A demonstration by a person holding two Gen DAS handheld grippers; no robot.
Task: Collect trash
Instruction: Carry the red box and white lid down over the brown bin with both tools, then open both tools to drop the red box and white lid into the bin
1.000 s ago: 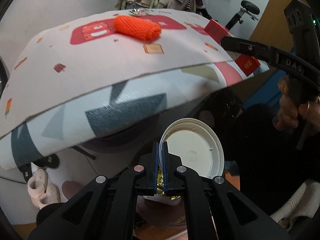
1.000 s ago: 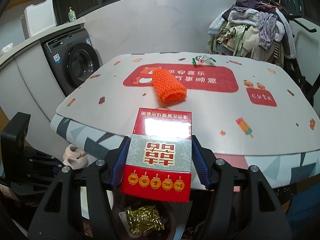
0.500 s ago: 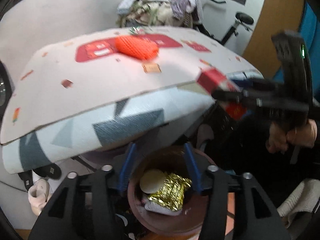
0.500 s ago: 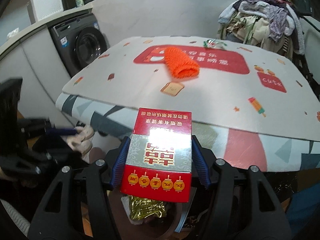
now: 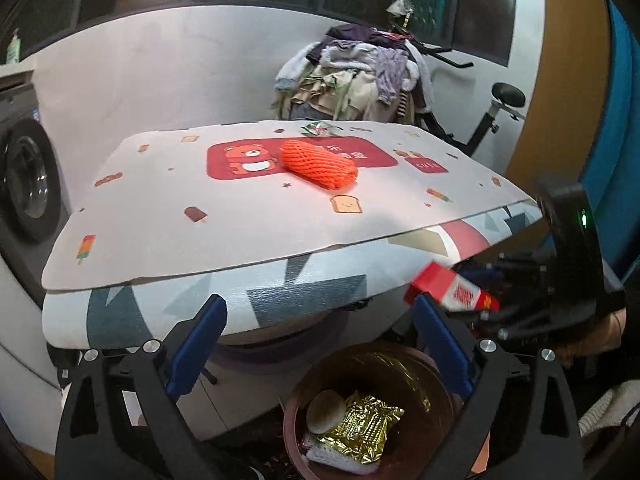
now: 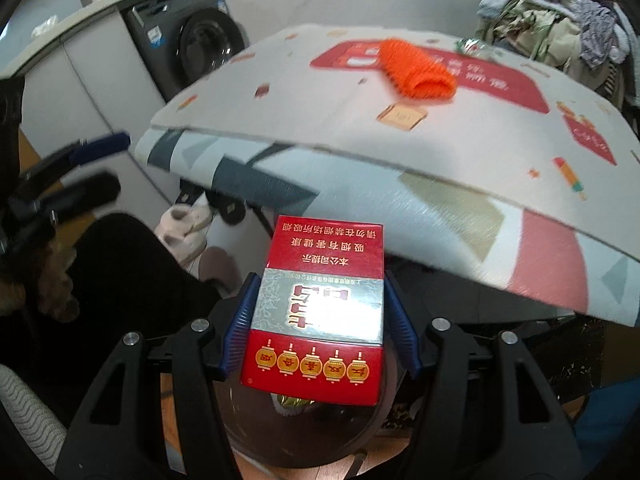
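Your right hand-held gripper (image 6: 318, 330) is clamped on the red cardboard cigarette box (image 6: 318, 308), above the round brown plastic bin (image 5: 400, 364). Your left hand-held gripper (image 5: 320, 344) gapes wide and empty. The orange foam net sleeve (image 5: 318, 164) lies far on the counter (image 5: 160, 216)

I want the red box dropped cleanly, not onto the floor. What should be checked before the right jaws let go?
1. Right gripper shut on the red box: ok, blue pads press both its sides.
2. Box above the brown bin: cannot tell; the right view shows the bin rim right under it, the left view shows it near the rim's edge.
3. Room in the bin: ok; only a gold wrapper and a white lid lie low inside.
4. Left gripper out of the drop path: not ok, it hangs open over the bin.
5. Trash left on the table: orange net and a small wrapper, not yet collected.
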